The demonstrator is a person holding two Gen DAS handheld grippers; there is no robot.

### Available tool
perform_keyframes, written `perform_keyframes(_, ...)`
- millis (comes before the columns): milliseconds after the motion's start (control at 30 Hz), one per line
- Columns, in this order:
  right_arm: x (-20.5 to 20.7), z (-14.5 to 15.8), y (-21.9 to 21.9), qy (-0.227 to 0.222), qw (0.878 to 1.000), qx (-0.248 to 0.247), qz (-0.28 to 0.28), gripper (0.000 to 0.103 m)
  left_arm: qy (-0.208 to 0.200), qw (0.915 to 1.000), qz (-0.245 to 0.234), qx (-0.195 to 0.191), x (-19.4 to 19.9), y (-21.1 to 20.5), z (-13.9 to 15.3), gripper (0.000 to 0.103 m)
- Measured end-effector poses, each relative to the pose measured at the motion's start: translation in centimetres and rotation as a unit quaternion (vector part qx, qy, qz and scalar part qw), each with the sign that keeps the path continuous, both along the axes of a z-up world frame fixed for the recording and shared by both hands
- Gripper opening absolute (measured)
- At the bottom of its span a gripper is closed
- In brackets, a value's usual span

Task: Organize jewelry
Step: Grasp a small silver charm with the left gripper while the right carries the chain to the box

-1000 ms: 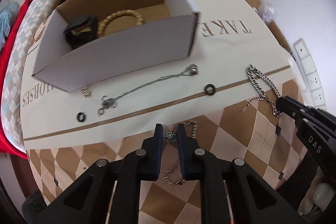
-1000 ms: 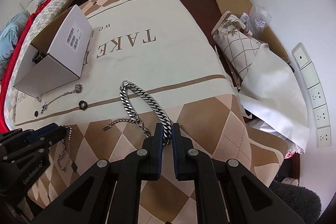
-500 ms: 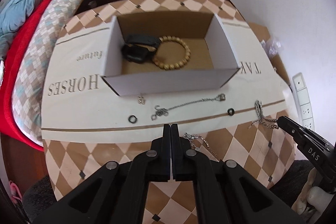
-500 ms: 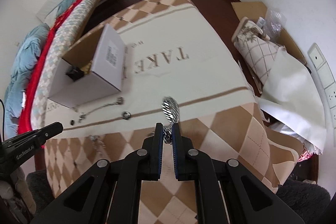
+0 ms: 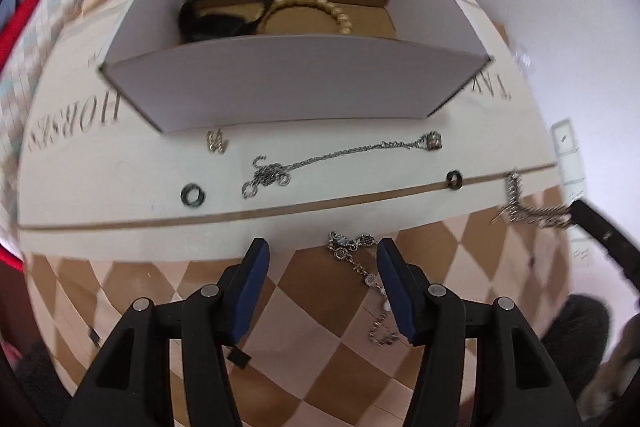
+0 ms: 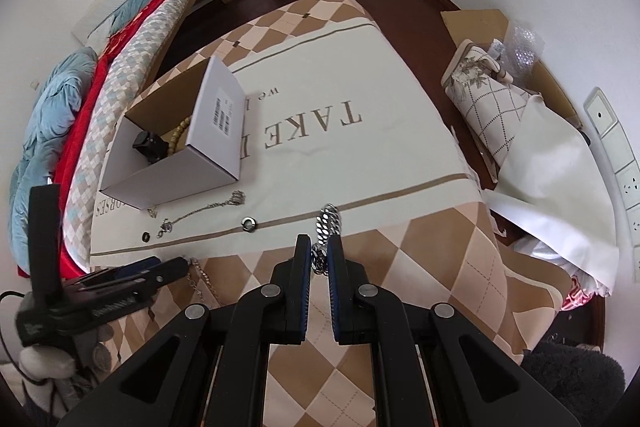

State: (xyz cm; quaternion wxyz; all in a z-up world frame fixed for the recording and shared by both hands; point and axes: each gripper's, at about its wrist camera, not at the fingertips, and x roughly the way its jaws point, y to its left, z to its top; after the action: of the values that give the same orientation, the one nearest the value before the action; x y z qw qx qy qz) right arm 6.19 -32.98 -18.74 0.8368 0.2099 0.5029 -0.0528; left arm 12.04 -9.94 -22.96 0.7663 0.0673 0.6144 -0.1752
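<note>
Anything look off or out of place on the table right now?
Mostly unsorted jewelry. Only the black band and bead bracelet sit in the box. On the cloth: two black rings, a bunched thin chain, a small charm, a linked bracelet. The heavy chain dangles from the right gripper.

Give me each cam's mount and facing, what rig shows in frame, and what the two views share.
Left wrist: on the left claw, looking steeply down at the tablecloth; open pads either side of a jeweled bracelet, cardboard box beyond; right claw's tip enters at the right.
Right wrist: on the right claw, angled down across the table into the room; pads shut on a chunky silver chain; left claw at lower left.
Shared: box, thin necklace, two dark rings.
</note>
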Motion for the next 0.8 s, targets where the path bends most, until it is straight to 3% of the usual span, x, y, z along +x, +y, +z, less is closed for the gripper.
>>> perform_keyframes(33, 0.0, -0.1, -0.2, 0.001, 1.000, 0.000, -0.001, 0.009, -0.007, 0.9999, -0.009, 0.012, -0.2, -0.5, 0.0, 0.051)
perform_keyframes(100, 0.0, -0.2, -0.3, 0.003, 1.000, -0.001, -0.005, 0.009, -0.027, 0.9986, -0.025, 0.037, -0.8, -1.3, 0.0, 0.030)
perform_keyframes(133, 0.0, -0.3, -0.4, 0.004, 1.000, -0.001, -0.006, 0.009, -0.031, 0.9982, -0.032, 0.040, -0.9, -1.5, 0.1, 0.007)
perform_keyframes(333, 0.2, 0.3, -0.3, -0.004, 1.000, 0.001, -0.004, 0.009, -0.027, 0.9989, -0.027, 0.027, -0.8, -0.7, 1.2, 0.000)
perform_keyframes(800, 0.0, 5.1, 1.3, -0.052, 0.998, 0.020, 0.023, 0.008, -0.085, 0.9961, 0.009, -0.023, 0.1, 4.3, 9.3, 0.000)
